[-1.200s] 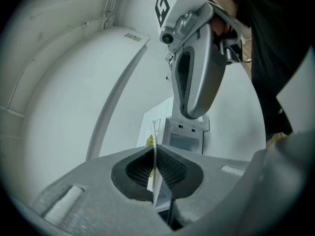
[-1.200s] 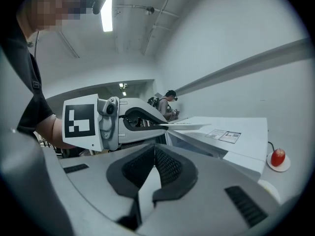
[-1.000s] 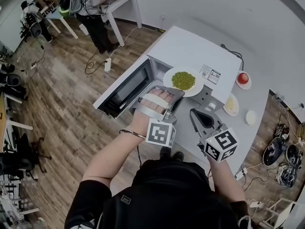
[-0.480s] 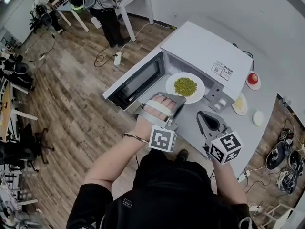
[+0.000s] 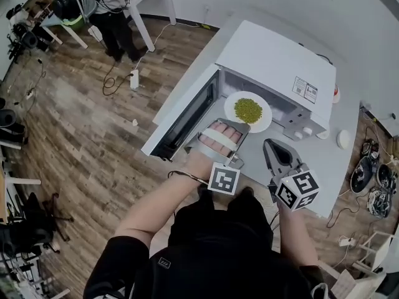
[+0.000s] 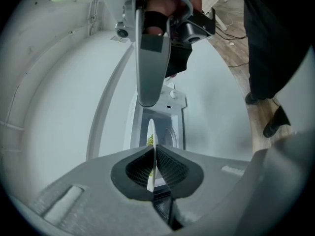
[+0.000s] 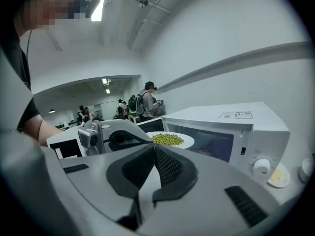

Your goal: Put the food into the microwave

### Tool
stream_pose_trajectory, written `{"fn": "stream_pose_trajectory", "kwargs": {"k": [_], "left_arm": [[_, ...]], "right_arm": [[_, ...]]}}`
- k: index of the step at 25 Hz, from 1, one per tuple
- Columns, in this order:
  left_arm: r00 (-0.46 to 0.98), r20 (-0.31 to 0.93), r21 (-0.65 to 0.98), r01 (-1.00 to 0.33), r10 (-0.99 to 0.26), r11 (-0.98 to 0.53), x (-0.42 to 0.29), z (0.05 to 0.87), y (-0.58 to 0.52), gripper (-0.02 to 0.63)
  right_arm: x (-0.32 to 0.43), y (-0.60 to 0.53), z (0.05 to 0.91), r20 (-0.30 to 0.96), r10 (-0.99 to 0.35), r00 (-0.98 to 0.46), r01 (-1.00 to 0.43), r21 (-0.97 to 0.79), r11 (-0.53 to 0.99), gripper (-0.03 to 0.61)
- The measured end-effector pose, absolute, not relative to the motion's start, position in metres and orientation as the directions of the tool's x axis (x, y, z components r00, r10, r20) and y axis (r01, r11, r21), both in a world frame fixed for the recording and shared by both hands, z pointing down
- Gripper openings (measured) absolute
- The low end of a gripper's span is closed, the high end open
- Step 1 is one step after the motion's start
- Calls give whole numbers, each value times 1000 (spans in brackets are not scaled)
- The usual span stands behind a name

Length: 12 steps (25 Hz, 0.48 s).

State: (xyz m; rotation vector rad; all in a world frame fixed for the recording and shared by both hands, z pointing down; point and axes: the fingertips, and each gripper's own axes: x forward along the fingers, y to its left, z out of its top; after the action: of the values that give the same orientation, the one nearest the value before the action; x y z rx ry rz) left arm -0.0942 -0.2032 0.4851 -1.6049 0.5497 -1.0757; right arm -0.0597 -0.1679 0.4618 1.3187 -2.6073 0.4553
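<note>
At the mouth of the microwave, its door open, the plate of green food looks partway in and not yet set down. By my reading, 2 steps are left: resting it inside and letting go. The left gripper is clamped on the plate's near rim. The right gripper is closed on nothing, just beside the plate.

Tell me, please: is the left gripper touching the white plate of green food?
Touching. In the left gripper view, the left gripper has its jaws closed on the rim of the plate, which is seen edge-on between them.
</note>
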Motion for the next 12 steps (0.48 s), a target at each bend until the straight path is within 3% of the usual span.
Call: {"fn": "stream_pose_trajectory", "kwargs": {"k": [12], "left_arm": [[550, 350, -937, 191, -758, -294, -76, 546, -251, 26]], "right_arm": [[-68, -195, 512, 302, -794, -528, -848, -224, 479, 15]]}}
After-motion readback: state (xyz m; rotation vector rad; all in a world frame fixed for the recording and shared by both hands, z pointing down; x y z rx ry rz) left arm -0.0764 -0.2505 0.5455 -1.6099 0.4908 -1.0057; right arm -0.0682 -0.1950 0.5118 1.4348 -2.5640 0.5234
